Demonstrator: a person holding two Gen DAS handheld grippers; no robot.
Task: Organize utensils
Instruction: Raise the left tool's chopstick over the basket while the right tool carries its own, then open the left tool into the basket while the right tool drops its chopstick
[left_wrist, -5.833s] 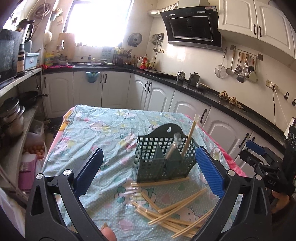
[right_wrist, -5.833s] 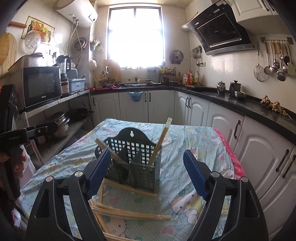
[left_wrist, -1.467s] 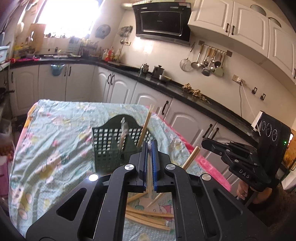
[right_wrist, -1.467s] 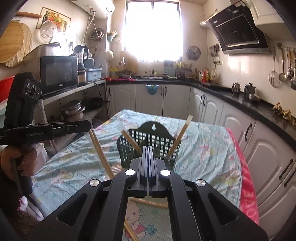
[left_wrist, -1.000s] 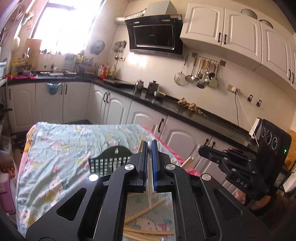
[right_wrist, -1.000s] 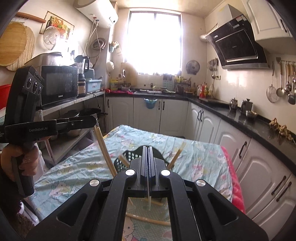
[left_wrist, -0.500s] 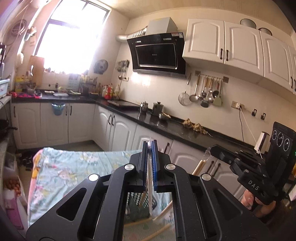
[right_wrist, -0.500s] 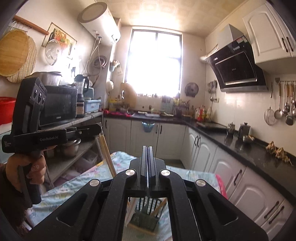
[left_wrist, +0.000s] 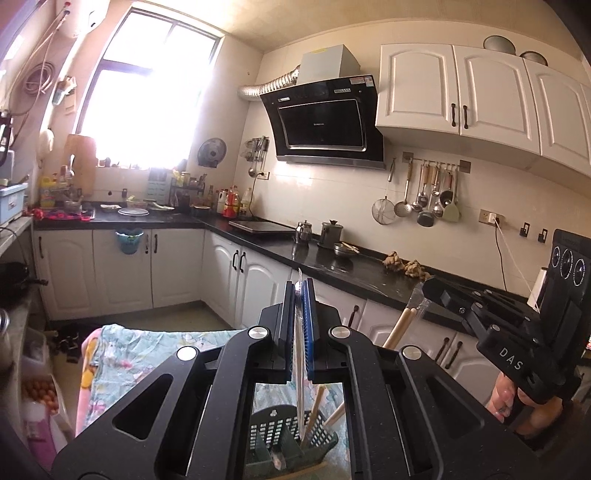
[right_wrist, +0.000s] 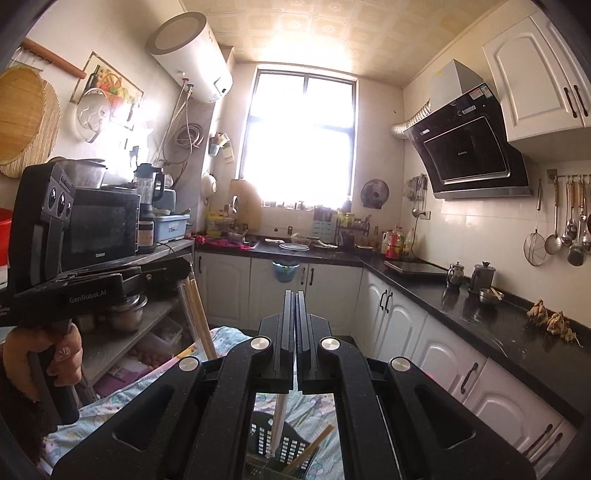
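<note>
My left gripper (left_wrist: 300, 286) is shut on a wrapped pair of chopsticks (left_wrist: 298, 384) that hangs down toward the green utensil basket (left_wrist: 284, 439) below. It shows from the side in the right wrist view (right_wrist: 186, 275), with the chopsticks (right_wrist: 199, 317) sticking down from it. My right gripper (right_wrist: 294, 295) is shut on another wrapped chopstick pair (right_wrist: 279, 417) held above the basket (right_wrist: 280, 439). It shows in the left wrist view (left_wrist: 424, 291) with its chopsticks (left_wrist: 400, 325). The basket holds a few chopsticks.
The table has a blue patterned cloth (left_wrist: 147, 350). Black counters with white cabinets (left_wrist: 236, 266) run behind and to the right. A shelf with a microwave (right_wrist: 99, 225) and pots stands to the left.
Both grippers shut on chopsticks from the table pile, then rose and tilted upward. The basket has dropped to the bottom edge of both views.
</note>
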